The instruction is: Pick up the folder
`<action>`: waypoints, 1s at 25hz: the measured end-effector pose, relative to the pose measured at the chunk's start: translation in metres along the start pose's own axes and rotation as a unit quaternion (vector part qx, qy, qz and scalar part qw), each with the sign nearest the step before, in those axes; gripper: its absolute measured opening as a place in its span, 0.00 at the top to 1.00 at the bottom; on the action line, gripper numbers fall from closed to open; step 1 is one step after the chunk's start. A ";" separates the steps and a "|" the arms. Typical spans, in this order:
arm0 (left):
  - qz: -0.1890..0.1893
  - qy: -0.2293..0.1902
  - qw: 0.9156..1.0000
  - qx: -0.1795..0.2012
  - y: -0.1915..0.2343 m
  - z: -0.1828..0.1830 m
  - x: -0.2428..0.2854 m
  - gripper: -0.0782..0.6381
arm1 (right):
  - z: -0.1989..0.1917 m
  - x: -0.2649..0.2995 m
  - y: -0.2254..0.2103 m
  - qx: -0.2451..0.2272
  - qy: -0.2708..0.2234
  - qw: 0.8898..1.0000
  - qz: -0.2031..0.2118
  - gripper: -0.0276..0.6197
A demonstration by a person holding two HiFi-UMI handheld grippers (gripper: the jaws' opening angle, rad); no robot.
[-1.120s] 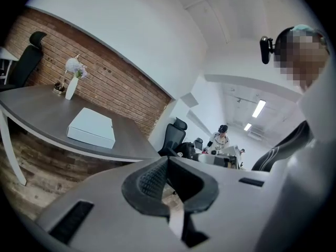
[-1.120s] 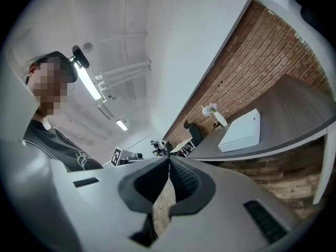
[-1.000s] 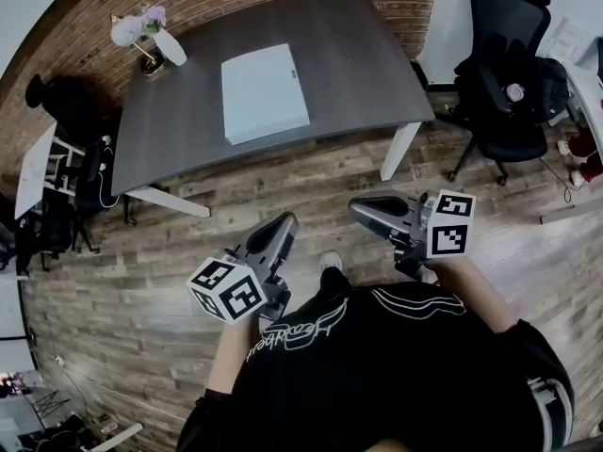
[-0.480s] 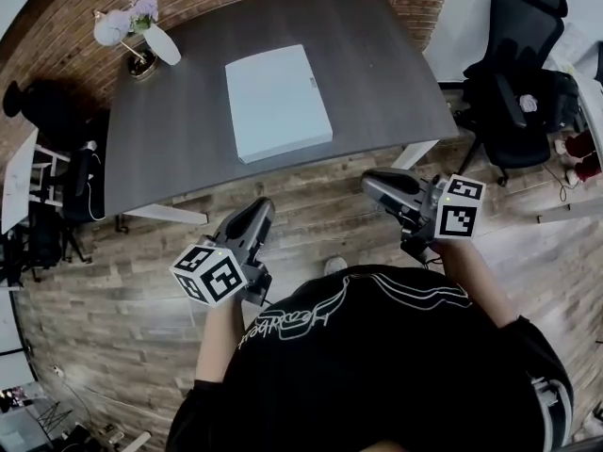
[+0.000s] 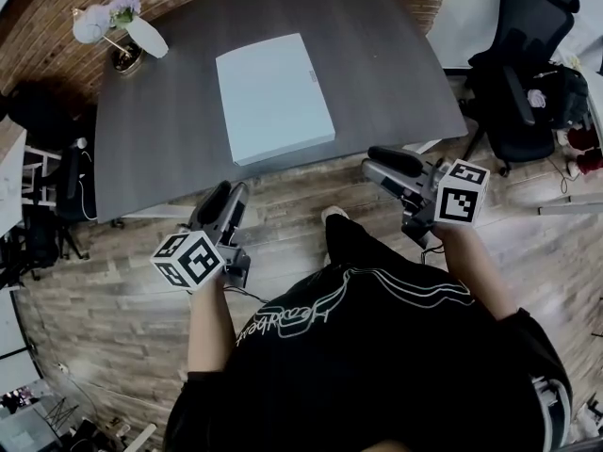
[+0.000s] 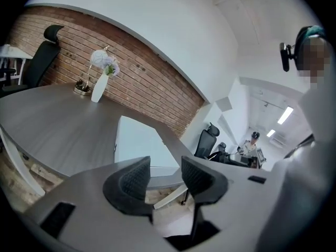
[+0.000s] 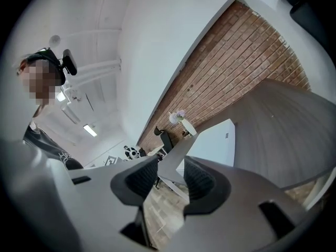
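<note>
The folder (image 5: 273, 97) is a flat, pale rectangle lying closed in the middle of the dark grey table (image 5: 170, 130). Both grippers hang in the air short of the table's near edge, apart from the folder. My left gripper (image 5: 226, 196) points at the table from the lower left, and my right gripper (image 5: 379, 165) from the lower right. The jaws of both are opening, with nothing between them. Past my left gripper (image 6: 165, 167) the folder (image 6: 137, 143) shows on the tabletop. Beyond my right gripper (image 7: 170, 167) lies the folder (image 7: 220, 138) too.
A white vase of flowers (image 5: 141, 34) stands at the table's far left corner, next to a small round dish. A black office chair (image 5: 523, 92) is to the right of the table. White table legs reach the wooden floor (image 5: 283, 186) near my grippers. A brick wall runs behind.
Both grippers have come nearer to the table's front edge, and the table sits closer in view. Their jaws, shut before, now stand apart.
</note>
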State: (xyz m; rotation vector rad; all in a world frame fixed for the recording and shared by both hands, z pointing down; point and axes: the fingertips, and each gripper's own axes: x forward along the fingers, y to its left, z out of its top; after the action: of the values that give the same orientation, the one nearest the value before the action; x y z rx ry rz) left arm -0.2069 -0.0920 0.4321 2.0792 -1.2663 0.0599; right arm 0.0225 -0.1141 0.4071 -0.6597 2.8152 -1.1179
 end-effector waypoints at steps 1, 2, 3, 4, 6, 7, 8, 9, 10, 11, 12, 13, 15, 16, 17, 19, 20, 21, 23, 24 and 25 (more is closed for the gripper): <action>0.003 0.003 1.000 -0.005 0.006 0.001 0.005 0.66 | 0.001 0.004 -0.008 0.002 0.004 1.000 -0.002 0.77; 0.006 0.006 1.000 -0.010 0.012 0.003 0.011 0.66 | 0.002 0.009 -0.017 0.002 0.011 1.000 -0.006 0.77; 0.009 0.010 1.000 -0.017 0.018 0.005 0.016 0.66 | 0.003 0.013 -0.027 0.001 0.019 1.000 -0.010 0.77; 0.012 0.014 1.000 -0.022 0.024 0.006 0.021 0.65 | 0.004 0.018 -0.037 0.000 0.028 0.999 -0.016 0.77; 0.021 0.024 0.999 -0.028 0.038 0.010 0.032 0.63 | 0.008 0.030 -0.055 0.001 0.040 0.999 -0.023 0.77; 0.027 0.028 0.999 -0.029 0.046 0.012 0.038 0.62 | 0.010 0.036 -0.063 0.004 0.043 0.999 -0.025 0.77; 0.032 0.032 0.998 -0.031 0.054 0.013 0.043 0.61 | 0.012 0.042 -0.071 0.007 0.045 0.999 -0.026 0.77; 0.036 0.035 0.998 -0.035 0.061 0.014 0.048 0.60 | 0.013 0.049 -0.078 0.010 0.048 0.998 -0.028 0.76; 0.040 0.038 0.998 -0.039 0.068 0.015 0.053 0.59 | 0.013 0.054 -0.084 0.010 0.053 0.998 -0.031 0.75; 0.043 0.042 0.997 -0.044 0.074 0.015 0.058 0.59 | 0.014 0.060 -0.091 0.009 0.060 0.998 -0.034 0.73; 0.045 0.045 0.997 -0.047 0.081 0.015 0.063 0.58 | 0.014 0.066 -0.097 0.008 0.067 0.997 -0.037 0.72; 0.047 0.050 0.996 -0.050 0.087 0.015 0.068 0.57 | 0.014 0.072 -0.103 0.006 0.074 0.996 -0.039 0.71; 0.049 0.062 0.995 -0.058 0.098 0.013 0.078 0.57 | 0.012 0.082 -0.115 0.001 0.095 0.995 -0.041 0.70; 0.051 0.067 0.995 -0.062 0.103 0.012 0.083 0.56 | 0.009 0.087 -0.121 -0.001 0.108 0.993 -0.043 0.69; 0.052 0.071 0.994 -0.066 0.108 0.011 0.088 0.56 | 0.006 0.091 -0.127 0.000 0.118 0.992 -0.044 0.68; 0.055 0.079 0.993 -0.072 0.117 0.011 0.096 0.55 | 0.002 0.099 -0.139 0.007 0.132 0.990 -0.048 0.68; 0.056 0.082 0.992 -0.076 0.121 0.010 0.099 0.55 | 0.000 0.102 -0.145 0.011 0.137 0.989 -0.051 0.68; 0.056 0.085 0.992 -0.082 0.125 0.009 0.102 0.55 | -0.002 0.106 -0.151 0.015 0.141 0.988 -0.055 0.68; 0.054 0.088 0.990 -0.096 0.133 0.008 0.107 0.54 | -0.005 0.113 -0.162 0.022 0.147 0.987 -0.064 0.68; 0.053 0.090 0.989 -0.101 0.137 0.009 0.110 0.54 | -0.005 0.116 -0.167 0.025 0.148 0.986 -0.067 0.68; 0.052 0.092 0.989 -0.104 0.141 0.009 0.112 0.54 | -0.005 0.120 -0.172 0.028 0.150 0.986 -0.069 0.68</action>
State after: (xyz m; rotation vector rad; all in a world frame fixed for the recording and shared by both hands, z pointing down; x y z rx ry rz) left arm -0.2631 -0.2231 0.5426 1.7854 -1.2130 0.1568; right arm -0.0235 -0.2704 0.5387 -0.7513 3.0074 -1.4246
